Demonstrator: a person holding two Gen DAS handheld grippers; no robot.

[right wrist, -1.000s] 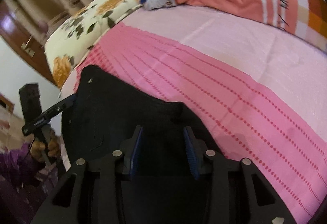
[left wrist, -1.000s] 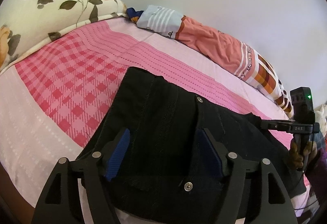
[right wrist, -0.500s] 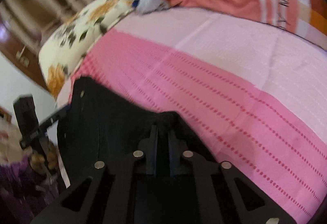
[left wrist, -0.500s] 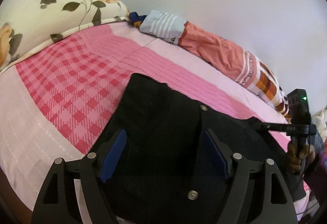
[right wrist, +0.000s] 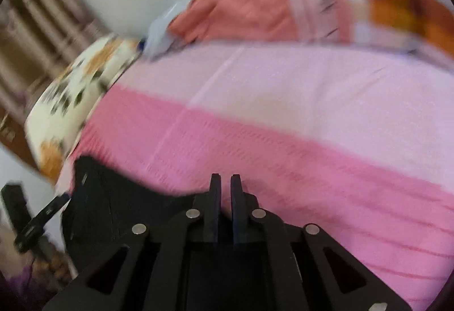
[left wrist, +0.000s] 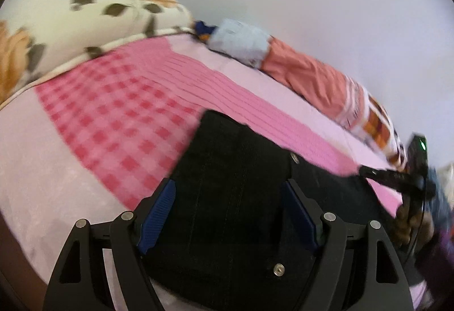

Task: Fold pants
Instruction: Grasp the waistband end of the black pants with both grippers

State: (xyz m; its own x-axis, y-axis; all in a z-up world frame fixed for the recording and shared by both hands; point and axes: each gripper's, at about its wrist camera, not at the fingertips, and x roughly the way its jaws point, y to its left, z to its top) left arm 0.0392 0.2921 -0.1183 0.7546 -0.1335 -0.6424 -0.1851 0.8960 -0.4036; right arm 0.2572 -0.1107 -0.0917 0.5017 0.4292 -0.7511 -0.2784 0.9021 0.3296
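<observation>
While the left gripper [left wrist: 228,214] is hovering spread wide over the black denim pants [left wrist: 238,186], the right gripper [right wrist: 225,183] is pinching their edge.

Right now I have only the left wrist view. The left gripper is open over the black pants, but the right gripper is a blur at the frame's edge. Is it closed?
Observer: In the right wrist view, the right gripper has its fingers almost together, with only a thin slit between them.
Operator: Closed on cloth?
Observer: The black pants bunch against both fingers. I read that as a pinch on their edge, though blur hides the contact.
Operator: Where is my left gripper from there?
Observer: The left gripper shows at the far left, its tip at the pants' left edge, below the floral pillow.
</observation>
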